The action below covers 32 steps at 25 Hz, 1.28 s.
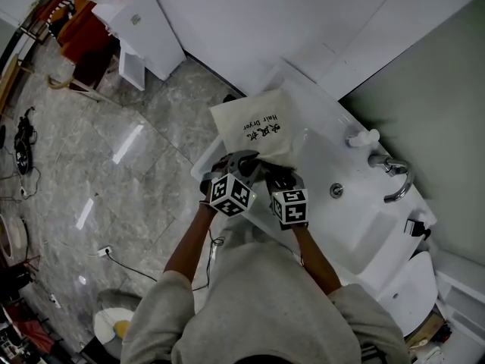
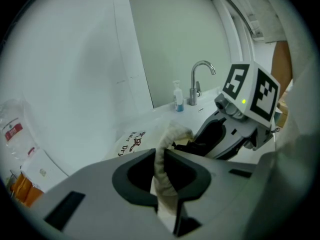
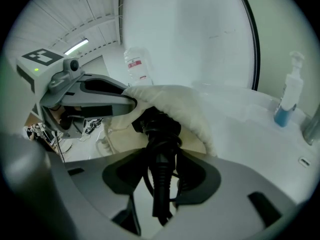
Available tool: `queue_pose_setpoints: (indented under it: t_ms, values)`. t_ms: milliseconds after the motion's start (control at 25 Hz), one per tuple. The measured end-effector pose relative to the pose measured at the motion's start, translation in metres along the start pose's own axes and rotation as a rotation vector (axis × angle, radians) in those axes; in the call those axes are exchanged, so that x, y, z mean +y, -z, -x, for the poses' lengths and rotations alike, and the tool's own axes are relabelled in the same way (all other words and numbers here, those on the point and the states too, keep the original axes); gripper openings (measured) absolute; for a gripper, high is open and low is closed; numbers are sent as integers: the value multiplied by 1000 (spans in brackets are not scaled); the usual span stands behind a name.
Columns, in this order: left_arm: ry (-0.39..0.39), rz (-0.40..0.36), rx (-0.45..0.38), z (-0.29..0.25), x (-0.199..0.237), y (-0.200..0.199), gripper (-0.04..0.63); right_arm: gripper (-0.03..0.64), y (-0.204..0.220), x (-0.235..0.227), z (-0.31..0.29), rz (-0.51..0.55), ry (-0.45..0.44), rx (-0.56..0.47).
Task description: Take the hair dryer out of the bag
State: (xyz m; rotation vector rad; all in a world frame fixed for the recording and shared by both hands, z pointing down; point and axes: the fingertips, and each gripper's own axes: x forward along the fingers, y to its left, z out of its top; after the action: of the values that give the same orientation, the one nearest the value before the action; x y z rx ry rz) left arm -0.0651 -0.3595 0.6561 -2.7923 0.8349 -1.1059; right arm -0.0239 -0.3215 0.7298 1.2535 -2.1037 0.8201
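Note:
A cream cloth bag (image 1: 258, 127) printed "Hair Dryer" lies on the white counter (image 1: 311, 105), left of the sink. My left gripper (image 2: 161, 176) is shut on the bag's rolled rim (image 2: 167, 139) and holds the mouth up. My right gripper (image 3: 161, 184) is shut on the hair dryer's black cord and its stiff sleeve (image 3: 159, 134), which come out of the bag's mouth (image 3: 175, 101). The dryer's body stays hidden inside the bag. In the head view both grippers, left (image 1: 241, 160) and right (image 1: 276, 174), meet at the bag's near end.
A chrome faucet (image 1: 394, 177) and a pump bottle (image 1: 362, 138) stand behind the sink basin (image 1: 356, 218). The counter's front edge runs just under my hands. A white cabinet (image 1: 144, 29) stands on the marble floor to the left. A wrapped packet (image 3: 135, 66) sits beyond the bag.

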Motion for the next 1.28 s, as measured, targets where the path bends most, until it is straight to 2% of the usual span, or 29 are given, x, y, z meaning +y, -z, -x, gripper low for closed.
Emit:
queue_pose_setpoints:
  t_ms: [520, 960, 1280]
  values:
    - [-12, 19, 10, -2, -2, -1, 46, 187, 54, -1, 18, 43, 5, 94]
    - [-7, 22, -2, -1, -6, -2, 44, 202, 60, -5, 5, 29, 3, 171]
    - [-5, 23, -13, 4, -4, -2, 44, 239, 67, 2, -19, 29, -94, 306]
